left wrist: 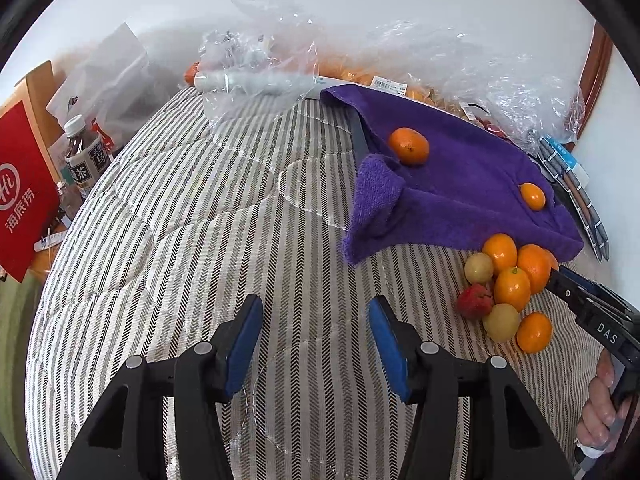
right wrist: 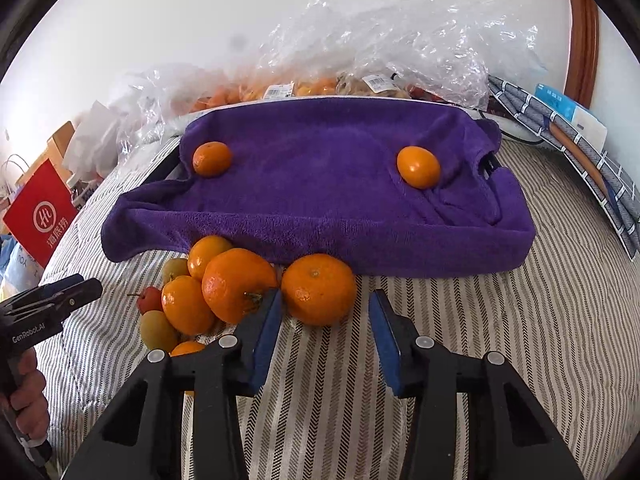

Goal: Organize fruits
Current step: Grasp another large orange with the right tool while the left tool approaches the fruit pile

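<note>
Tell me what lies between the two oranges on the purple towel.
Nothing: between the left orange and the right orange, only bare purple towel shows, clearest in the right wrist view.

Left gripper [left wrist: 316, 344] held low, jaws spread wide, nothing between; right gripper [right wrist: 326, 344] likewise gaping, empty, each gripped by a bare hand [right wrist: 24, 392]

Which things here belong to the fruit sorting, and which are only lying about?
For the job:
- loose fruit pile
- two oranges on the purple towel
- right gripper, open, near one orange
- left gripper, open

Lying about:
- plastic bags
- red paper bag
- tea bottle
</note>
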Demonstrator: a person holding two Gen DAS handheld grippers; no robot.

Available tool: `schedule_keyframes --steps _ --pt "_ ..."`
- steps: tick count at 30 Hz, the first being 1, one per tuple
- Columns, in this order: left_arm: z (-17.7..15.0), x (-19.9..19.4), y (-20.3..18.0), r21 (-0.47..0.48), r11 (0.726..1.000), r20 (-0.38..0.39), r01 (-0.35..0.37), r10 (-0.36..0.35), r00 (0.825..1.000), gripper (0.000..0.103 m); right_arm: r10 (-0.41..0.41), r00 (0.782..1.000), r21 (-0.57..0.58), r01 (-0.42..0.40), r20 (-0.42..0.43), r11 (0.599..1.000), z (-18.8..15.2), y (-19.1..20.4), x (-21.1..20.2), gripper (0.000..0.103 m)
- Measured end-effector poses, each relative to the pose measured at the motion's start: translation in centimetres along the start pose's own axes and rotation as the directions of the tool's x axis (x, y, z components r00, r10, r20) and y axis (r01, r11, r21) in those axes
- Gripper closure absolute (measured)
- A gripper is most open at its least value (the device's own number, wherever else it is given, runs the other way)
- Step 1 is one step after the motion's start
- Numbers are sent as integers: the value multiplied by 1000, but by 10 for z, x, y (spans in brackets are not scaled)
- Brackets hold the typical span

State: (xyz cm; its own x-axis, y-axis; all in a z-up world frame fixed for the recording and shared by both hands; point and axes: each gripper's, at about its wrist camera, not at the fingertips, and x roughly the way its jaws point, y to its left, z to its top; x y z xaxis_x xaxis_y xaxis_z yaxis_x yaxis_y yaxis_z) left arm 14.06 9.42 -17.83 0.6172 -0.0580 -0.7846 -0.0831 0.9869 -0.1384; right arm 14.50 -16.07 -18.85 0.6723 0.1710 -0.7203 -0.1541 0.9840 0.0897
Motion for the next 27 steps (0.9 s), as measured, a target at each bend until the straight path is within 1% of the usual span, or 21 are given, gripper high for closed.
schedule_keyframes --steps 7,8,9,12,16,21,27 --pt "-1 1 -1 25 1000 17 -1 0 1000 47 1 1000 -17 -1 -22 1000 6 -1 16 58" --pt "-1 1 -2 31 1000 19 0 0 1000 45 4 1000 -14 -5 -21 1000 7 -2 18 62" --pt "-2 1 -2 37 999 22 0 -1 1000 45 9 1000 -9 -9 -17 1000 7 -3 18 62" --pt "-3 2 -6 61 998 27 -11 9 1000 41 26 1000 3 -26 -7 1000 6 -8 16 62" --pt "-3 3 -7 66 998 22 -12 11 1000 37 19 1000 1 -19 14 1000 3 -12 7 62" --pt "-4 2 -8 64 998 24 -25 24 999 37 13 999 19 -13 32 1000 -4 -23 -6 62" --pt "-5 -5 -13 48 998 15 41 -41 999 37 -11 999 25 10 43 1000 -13 -36 -22 62"
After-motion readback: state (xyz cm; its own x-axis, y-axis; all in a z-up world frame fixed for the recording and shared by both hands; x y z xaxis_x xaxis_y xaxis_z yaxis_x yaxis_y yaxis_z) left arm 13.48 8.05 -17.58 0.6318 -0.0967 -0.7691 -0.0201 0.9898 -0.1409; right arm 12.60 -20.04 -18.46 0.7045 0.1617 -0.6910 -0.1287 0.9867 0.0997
